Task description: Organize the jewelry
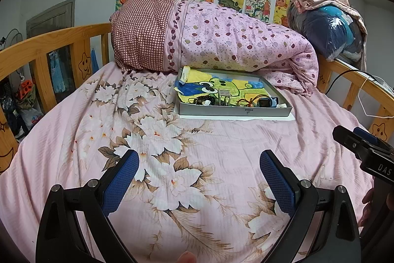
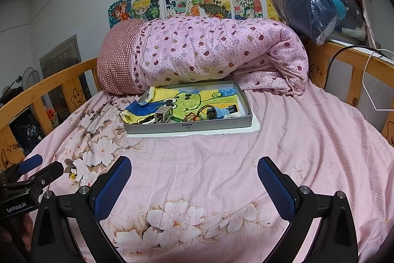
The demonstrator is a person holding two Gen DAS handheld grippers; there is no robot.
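A shallow grey tray (image 1: 234, 112) (image 2: 189, 127) lies on the pink bed in front of a rolled quilt, lined with a yellow-green drawing. Along its near edge sit a dark bead bracelet (image 1: 203, 99), a small metal-frame piece (image 1: 223, 96) (image 2: 163, 114), a red cord piece (image 1: 248, 101) (image 2: 197, 116) and a blue watch (image 1: 267, 101) (image 2: 221, 112). My left gripper (image 1: 198, 159) hovers open over the flowered sheet, well short of the tray. My right gripper (image 2: 194, 165) is likewise open and empty, nearer than the tray. Each gripper's body shows at the other view's edge.
A rolled pink dotted quilt (image 1: 221, 41) (image 2: 209, 53) lies right behind the tray. Wooden bed rails (image 1: 44, 48) (image 2: 349, 63) run along both sides. A plastic-wrapped bundle (image 2: 325, 11) sits at the back right, with cables (image 2: 369, 80) over the rail. Drawings cover the wall.
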